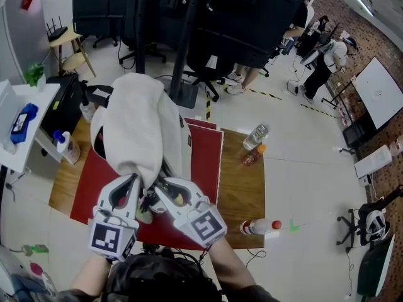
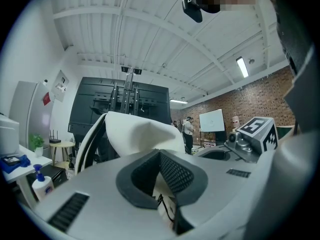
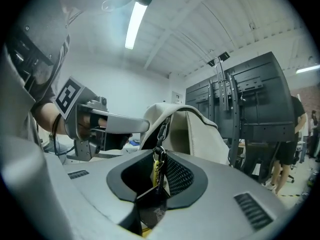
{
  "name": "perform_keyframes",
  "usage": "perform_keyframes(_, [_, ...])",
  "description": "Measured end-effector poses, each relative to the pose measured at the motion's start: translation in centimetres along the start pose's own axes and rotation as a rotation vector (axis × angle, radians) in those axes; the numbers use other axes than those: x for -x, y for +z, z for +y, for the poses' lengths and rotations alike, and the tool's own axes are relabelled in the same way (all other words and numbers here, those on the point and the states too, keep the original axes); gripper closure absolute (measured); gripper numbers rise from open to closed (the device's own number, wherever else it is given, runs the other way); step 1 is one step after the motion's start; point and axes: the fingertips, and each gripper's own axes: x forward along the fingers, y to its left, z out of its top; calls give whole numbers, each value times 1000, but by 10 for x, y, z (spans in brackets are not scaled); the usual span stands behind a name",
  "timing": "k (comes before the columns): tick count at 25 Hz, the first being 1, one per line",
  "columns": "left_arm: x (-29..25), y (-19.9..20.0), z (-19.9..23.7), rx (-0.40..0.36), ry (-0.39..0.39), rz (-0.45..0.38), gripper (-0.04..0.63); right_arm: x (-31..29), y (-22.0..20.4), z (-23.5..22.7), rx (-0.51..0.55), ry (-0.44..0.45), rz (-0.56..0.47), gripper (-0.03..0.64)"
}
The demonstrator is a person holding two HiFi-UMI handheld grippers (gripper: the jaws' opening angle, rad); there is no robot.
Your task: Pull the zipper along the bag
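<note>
Metal zipper pull (image 3: 156,165) pinched in the nearly closed right tool (image 3: 159,178).

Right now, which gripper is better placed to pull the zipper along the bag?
Right. The zipper pull sits between the pads of the right gripper, which looks closed on it. The left gripper is shut on the fabric of the bag, so it suits holding the bag steady.

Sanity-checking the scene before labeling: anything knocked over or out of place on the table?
A red-capped bottle looks to be lying on its side at the wooden table's near right corner, cap end apparently over the edge.
</note>
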Motion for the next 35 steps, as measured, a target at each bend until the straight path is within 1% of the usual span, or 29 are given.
perform_keyframes(3, [1,1,-1,-5,-3,2,577,5,3,4,2,-15,-6,522])
perform_keyframes(9, [4,5,-5,-14,-3,-5,577,14,9,8,-68,-15,-35,542])
perform_keyframes(15, [4,14,-15,-37,-28,-4,577,16,11,11,-57,-23,-28,555])
perform_keyframes(19, [4,22,-31,-39,-69,24,575,18,17,17,-36,-23,-34,555])
perform_keyframes(20, [4,24,-35,-45,-79,38,566,18,19,19,-31,-21,-36,555])
perform_keyframes(21, [3,25,-38,-52,-88,56,479,18,20,21,-25,-19,-38,555])
perform_keyframes(23, [1,25,-44,-70,-105,89,455,18,24,25,-17,-13,-46,557])
perform_keyframes(24, [0,25,-47,-79,-109,102,418,18,25,28,-15,-9,-50,557])
perform_keyframes(26, [-3,26,-49,-97,-110,124,393,17,27,33,-15,1,-57,558])
perform_keyframes(27, [-5,27,-49,-103,-106,138,356,17,28,36,-14,9,-63,558])
perform_keyframes(31, [-14,27,-44,-116,-72,201,354,16,33,45,-5,40,-82,560])
perform_keyframes(35, [-19,23,-39,-105,-36,231,354,13,38,53,33,54,-89,563])
